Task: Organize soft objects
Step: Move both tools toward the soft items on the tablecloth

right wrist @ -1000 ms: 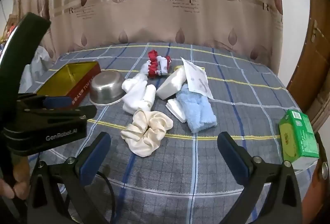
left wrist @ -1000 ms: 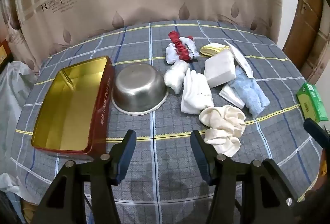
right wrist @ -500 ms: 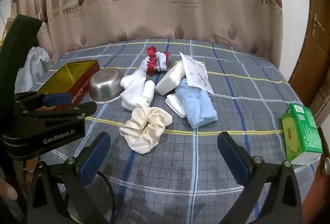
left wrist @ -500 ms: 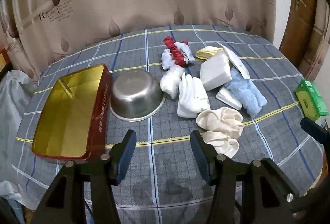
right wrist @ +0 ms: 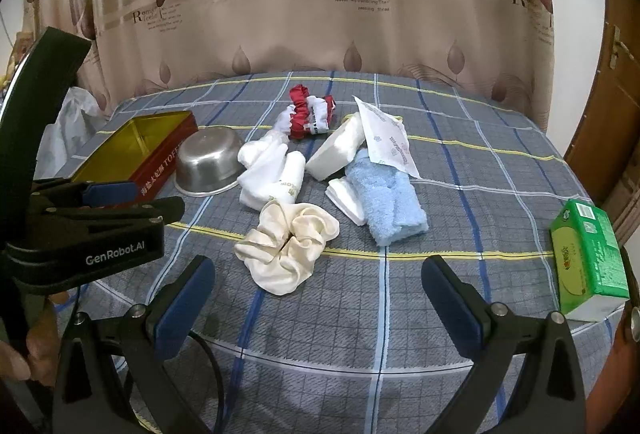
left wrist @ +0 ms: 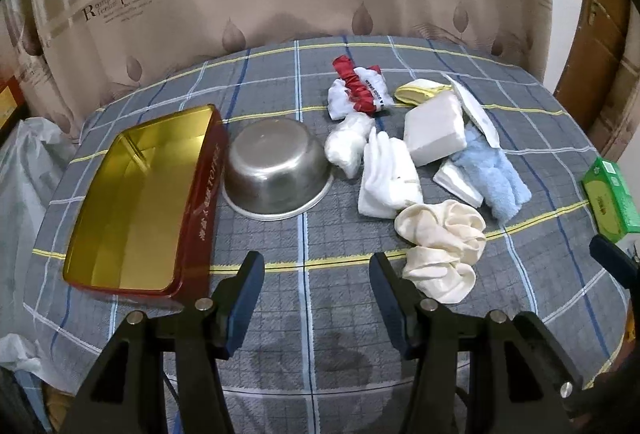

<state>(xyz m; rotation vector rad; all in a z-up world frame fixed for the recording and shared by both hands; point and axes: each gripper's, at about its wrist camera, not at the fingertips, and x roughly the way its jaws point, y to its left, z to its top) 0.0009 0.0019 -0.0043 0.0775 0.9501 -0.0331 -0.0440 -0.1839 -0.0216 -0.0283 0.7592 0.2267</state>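
Both claws hung open and empty above the near edge of the worktop [left wrist: 312, 314]. Just ahead of the right claw [right wrist: 318, 288] lay a cream scrunchie [right wrist: 288, 244]; the same scrunchie sat just right of the left claw [left wrist: 316, 280]. Beyond it lay white socks [right wrist: 272, 174], a blue towel [right wrist: 390, 208] and a white block [right wrist: 338, 150], with a red-and-white bundle [right wrist: 310, 112] farthest. Ahead-left of the left claw sat a steel bowl [left wrist: 276, 168] beside an open gold tin [left wrist: 136, 194]. A green box [right wrist: 588, 254] lay far right.
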